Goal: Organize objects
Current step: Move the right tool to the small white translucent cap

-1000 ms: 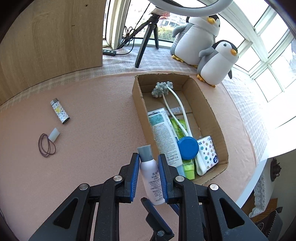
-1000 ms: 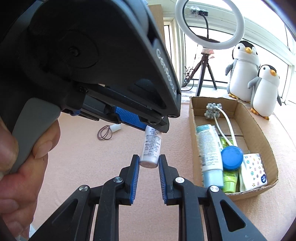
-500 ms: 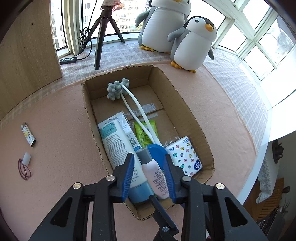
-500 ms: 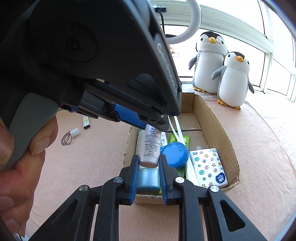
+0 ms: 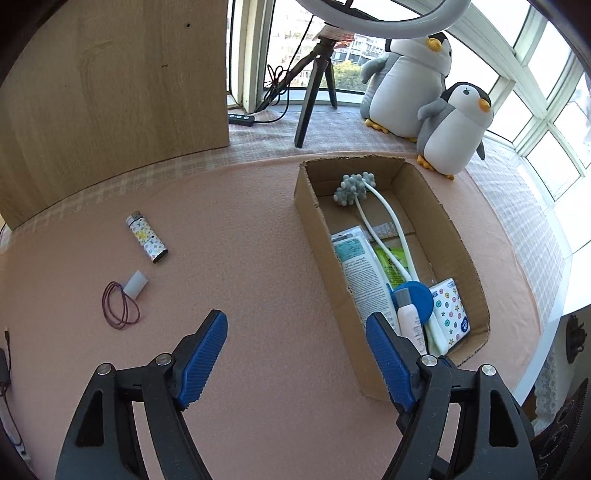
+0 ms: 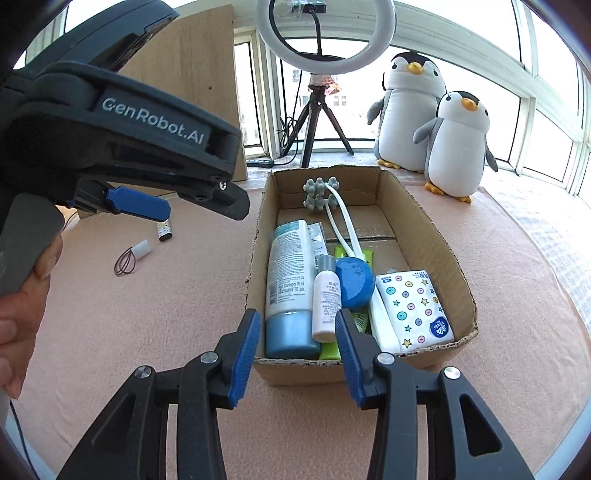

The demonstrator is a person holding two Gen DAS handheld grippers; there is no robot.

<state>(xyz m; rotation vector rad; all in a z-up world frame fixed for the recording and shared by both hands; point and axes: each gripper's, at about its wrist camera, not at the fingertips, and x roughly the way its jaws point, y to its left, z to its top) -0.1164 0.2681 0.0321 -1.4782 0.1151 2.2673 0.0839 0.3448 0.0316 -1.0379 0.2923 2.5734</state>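
Small pink bottle lay in cardboard box between blue tube and blue lid, left claw empty, jaws opening wide, right claw empty, jaws opening.

Two plush penguins standing side by side on the checked window-ledge cloth, the smaller in front and to the right. Ring light on a tripod before the window. Black cable remote lying near the tripod's feet. Wooden panel upright at left.
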